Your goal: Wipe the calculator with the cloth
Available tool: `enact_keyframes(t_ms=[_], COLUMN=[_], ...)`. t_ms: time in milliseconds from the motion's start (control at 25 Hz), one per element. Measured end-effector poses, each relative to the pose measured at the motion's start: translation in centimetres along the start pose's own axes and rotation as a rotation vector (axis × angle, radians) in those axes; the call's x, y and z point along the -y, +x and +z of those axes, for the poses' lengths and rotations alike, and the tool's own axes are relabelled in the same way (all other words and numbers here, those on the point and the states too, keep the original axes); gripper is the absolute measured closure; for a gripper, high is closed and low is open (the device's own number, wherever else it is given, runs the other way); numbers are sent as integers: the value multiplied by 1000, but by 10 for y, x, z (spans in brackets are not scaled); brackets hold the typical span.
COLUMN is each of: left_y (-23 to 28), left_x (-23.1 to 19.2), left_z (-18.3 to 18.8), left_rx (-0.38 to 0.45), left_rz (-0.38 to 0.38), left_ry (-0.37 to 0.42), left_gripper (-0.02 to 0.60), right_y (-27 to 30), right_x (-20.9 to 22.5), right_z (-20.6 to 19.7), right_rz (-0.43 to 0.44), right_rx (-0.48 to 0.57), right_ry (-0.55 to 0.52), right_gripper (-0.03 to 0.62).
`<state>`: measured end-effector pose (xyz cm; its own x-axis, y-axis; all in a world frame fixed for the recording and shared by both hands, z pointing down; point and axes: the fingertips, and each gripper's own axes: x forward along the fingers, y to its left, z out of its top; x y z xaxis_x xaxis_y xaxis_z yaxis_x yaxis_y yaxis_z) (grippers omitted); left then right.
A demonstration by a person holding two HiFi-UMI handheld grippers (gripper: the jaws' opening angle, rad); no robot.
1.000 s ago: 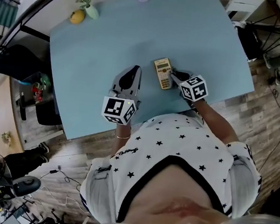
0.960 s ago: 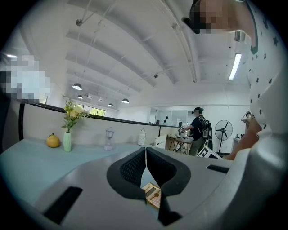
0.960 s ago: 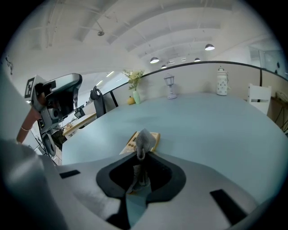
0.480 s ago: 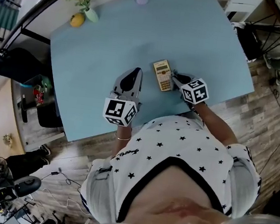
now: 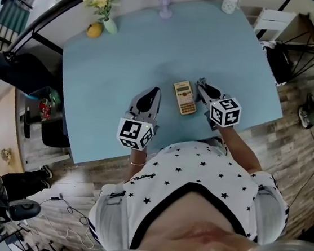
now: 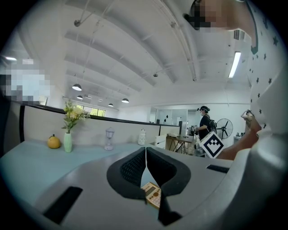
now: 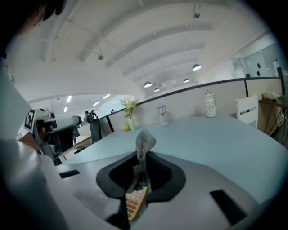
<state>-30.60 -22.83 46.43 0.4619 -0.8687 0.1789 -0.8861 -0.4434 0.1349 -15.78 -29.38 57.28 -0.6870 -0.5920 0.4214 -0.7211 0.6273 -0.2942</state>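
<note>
Cloth (image 7: 144, 144) is sitting pinched in the right gripper (image 5: 202, 85), angled beside the calculator (image 5: 185, 97); the left gripper (image 5: 152, 93) is pointing across the counter (image 5: 108, 59), jaws pressed together.

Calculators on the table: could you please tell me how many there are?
1: the calculator lies on the table between the left gripper and the right gripper. The near edge is partly hidden.

No text, label or number is legible.
</note>
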Motion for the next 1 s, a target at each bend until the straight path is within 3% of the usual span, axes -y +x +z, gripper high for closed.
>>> enact_keyframes(t_ms=[360, 1000], left_y=[-5, -26], left_x=[-2, -6], left_z=[7, 1], left_rx=[12, 16], left_rz=[6, 45], left_ry=[14, 7], left_gripper=[551, 551], right_y=[-21, -20], right_x=[-32, -61], right_z=[61, 60], right_rz=[67, 126], right_rx=[190, 187], right_ry=[16, -38], right_gripper=[545, 549])
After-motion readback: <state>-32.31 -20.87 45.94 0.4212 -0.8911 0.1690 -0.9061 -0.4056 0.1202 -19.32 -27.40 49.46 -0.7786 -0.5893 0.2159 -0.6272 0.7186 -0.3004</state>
